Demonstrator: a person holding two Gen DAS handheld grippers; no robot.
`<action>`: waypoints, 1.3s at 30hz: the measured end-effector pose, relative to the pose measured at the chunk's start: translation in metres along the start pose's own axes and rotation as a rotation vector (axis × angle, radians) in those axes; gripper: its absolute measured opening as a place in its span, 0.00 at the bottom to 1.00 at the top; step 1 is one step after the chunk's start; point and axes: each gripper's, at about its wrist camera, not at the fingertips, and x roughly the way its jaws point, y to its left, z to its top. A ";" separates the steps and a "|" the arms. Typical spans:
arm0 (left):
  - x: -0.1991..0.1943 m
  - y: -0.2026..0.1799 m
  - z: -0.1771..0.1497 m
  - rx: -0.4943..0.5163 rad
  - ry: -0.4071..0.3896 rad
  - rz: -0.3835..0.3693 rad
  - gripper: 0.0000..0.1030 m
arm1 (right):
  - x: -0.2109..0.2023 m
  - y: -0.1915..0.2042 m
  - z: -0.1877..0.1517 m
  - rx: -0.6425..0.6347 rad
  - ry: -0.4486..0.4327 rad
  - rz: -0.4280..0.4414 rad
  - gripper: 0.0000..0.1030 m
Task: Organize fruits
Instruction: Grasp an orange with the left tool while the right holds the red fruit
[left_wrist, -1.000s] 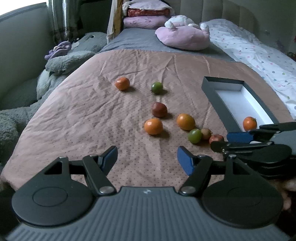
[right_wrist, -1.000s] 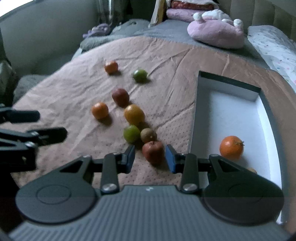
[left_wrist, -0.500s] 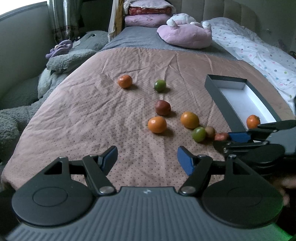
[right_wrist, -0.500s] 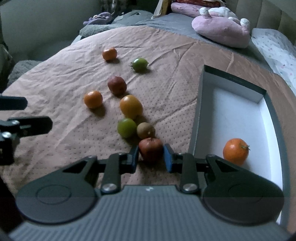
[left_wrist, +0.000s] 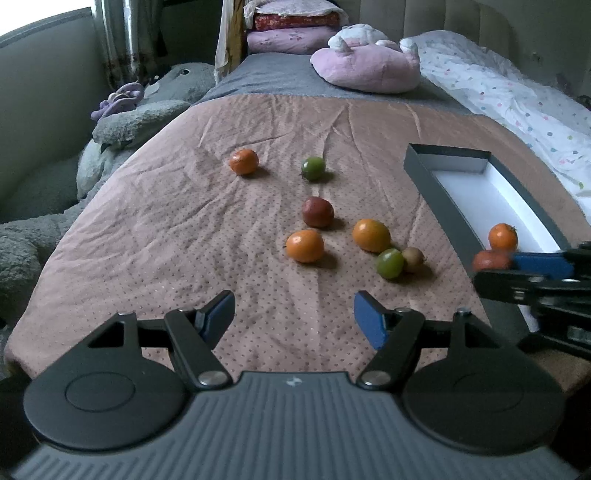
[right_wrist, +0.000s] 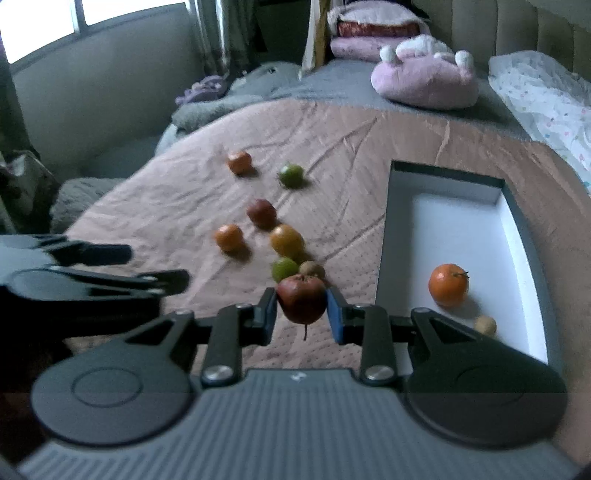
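My right gripper (right_wrist: 302, 308) is shut on a dark red apple (right_wrist: 302, 302), lifted off the brown bedspread with its stem hanging down. The same red apple (left_wrist: 491, 259) shows at the right of the left wrist view, beside the box wall. A dark box (right_wrist: 384, 236) with a white floor holds an orange (right_wrist: 448, 284) and a small tan fruit (right_wrist: 485, 325). Several fruits lie loose on the spread: an orange (left_wrist: 305, 245), a yellow-orange one (left_wrist: 371, 235), a green one (left_wrist: 389, 263), a small brown one (left_wrist: 413, 258), a dark red one (left_wrist: 317, 211). My left gripper (left_wrist: 293, 318) hangs open over bare cloth.
Farther back lie another orange (left_wrist: 243, 161) and a green fruit (left_wrist: 313, 168). A pink plush cushion (left_wrist: 365, 68) sits at the head of the bed. Grey plush toys (left_wrist: 140, 114) line the left edge. A dotted white quilt (left_wrist: 517, 99) lies to the right.
My right gripper closed on the dark red apple and lifted it off the bedspread, toward the box side. The left gripper stayed where it was, still open.
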 end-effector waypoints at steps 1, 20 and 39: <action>0.001 0.000 0.000 0.001 0.000 0.004 0.74 | -0.006 0.000 0.000 0.002 -0.010 0.007 0.31; 0.047 0.003 0.016 0.033 -0.036 -0.016 0.73 | -0.046 -0.008 0.000 0.034 -0.088 0.038 0.31; 0.115 -0.004 0.036 0.024 0.041 0.007 0.49 | -0.049 -0.015 0.001 0.046 -0.092 0.034 0.31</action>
